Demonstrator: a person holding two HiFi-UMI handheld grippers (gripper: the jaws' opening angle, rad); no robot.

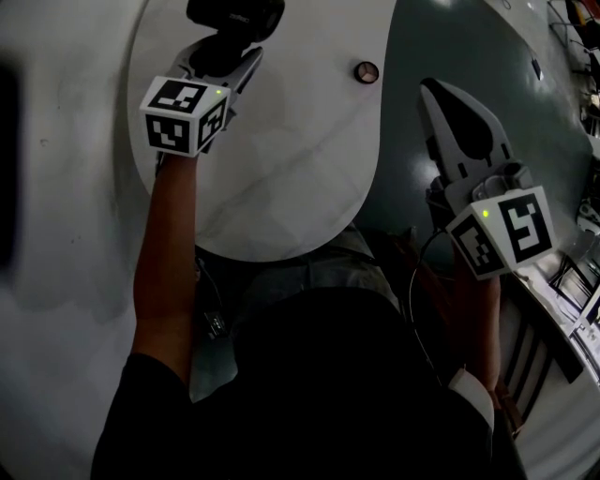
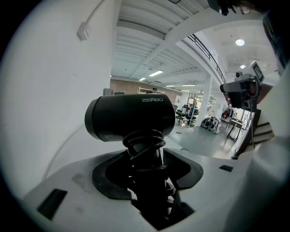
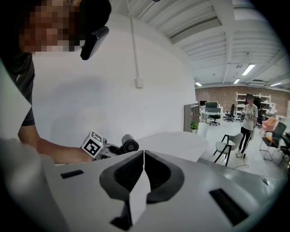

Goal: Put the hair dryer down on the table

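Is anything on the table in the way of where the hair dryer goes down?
Nothing visible is. The left claw holds the hair dryer by its handle over the white table, which looks bare around it. A small round thing sits off to the right, well apart.

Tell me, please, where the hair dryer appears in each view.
Head view: hair dryer at the top edge, left of centre.
Left gripper view: centre, handle between the jaws.
Right gripper view: small, left of centre.
Shared landmark: the marker cube beside it, in head and right gripper views.
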